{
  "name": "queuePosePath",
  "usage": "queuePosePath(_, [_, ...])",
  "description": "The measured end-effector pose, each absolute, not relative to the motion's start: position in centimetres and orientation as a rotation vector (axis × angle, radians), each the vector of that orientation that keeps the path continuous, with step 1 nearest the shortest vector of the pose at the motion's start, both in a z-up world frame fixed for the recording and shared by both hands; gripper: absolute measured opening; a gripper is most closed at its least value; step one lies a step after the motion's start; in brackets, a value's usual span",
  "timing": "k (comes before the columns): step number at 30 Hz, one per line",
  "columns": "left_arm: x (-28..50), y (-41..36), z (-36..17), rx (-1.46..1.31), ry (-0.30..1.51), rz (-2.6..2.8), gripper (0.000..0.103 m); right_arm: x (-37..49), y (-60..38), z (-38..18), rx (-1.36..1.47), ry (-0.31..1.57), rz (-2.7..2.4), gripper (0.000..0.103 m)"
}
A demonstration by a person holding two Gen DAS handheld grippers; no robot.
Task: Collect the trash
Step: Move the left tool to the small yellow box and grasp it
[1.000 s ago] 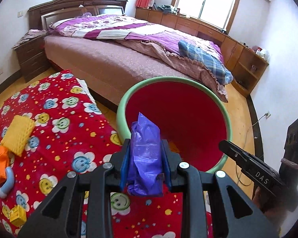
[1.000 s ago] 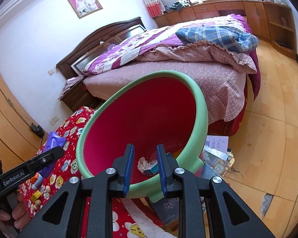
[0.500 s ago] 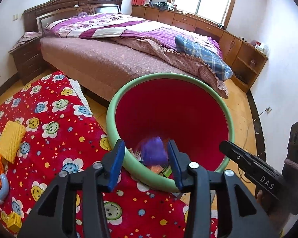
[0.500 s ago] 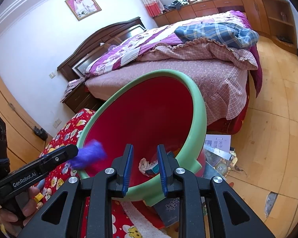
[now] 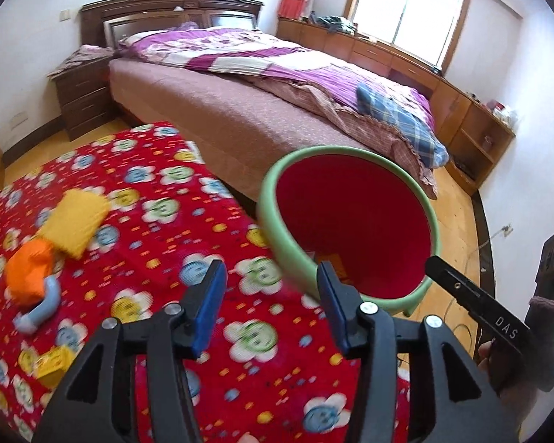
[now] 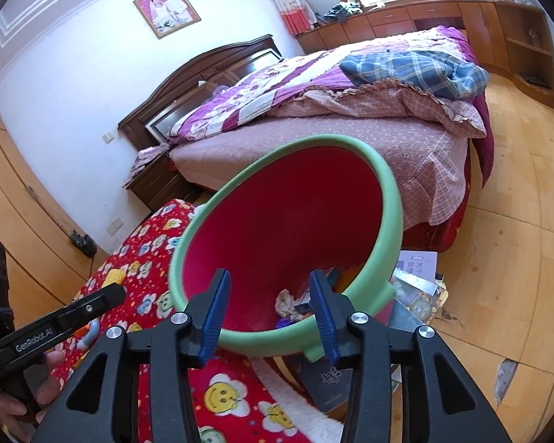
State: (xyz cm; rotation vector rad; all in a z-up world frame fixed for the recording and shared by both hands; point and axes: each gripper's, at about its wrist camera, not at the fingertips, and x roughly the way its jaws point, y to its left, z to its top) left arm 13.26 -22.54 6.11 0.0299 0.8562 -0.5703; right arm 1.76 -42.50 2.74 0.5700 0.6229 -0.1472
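A green bin (image 5: 273, 221) with a red inside stands tilted beside the red flowered cloth (image 5: 147, 243). My left gripper (image 5: 270, 277) hovers over the cloth just left of the bin; its jaws are opening and nothing is between them. My right gripper (image 6: 269, 295) is at the bin's near rim (image 6: 262, 343); its jaws are opening too, and the rim shows between the pads without touching them. Inside the bin lie a crumpled white paper (image 6: 286, 301) and a scrap of the purple bag (image 6: 284, 322). On the cloth lie a yellow sponge (image 5: 75, 223), an orange lump (image 5: 29, 273) and a small yellow block (image 5: 53, 363).
A wide bed (image 5: 240, 118) runs behind the bin, with a dark nightstand (image 5: 85, 99) at its head. Books and papers (image 6: 417, 288) lie on the wooden floor beside the bin. A grey-blue curved piece (image 5: 42, 310) rests next to the orange lump.
My left gripper opened and let go of the purple bag, which dropped into the bin, then swung left over the cloth. My right gripper's jaws widened at the bin's rim.
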Motion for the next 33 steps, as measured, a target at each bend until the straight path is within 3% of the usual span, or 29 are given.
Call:
queuePosePath(8, [12.6,-16.6,6.0,-0.021,0.866,-0.447,0.059,1.5,-39.9,3.6,0.546,0.635,-0.106,0.051])
queuePosePath(12, [12.3,-13.9,5.7,-0.039,0.868,-0.381,0.062,1.5,-38.6,3.8,0.534,0.642,-0.083,0.059])
queuePosePath(19, [12.3,-9.7,4.6,-0.052,0.861,-0.261,0.071,1.7,-36.5,4.0,0.501,0.664,-0.060,0.060])
queuePosePath(33, [14.0,-7.1,0.6,-0.095,0.936,-0.162,0.071,2.2,-34.1,3.6,0.465,0.711,-0.036,0.060])
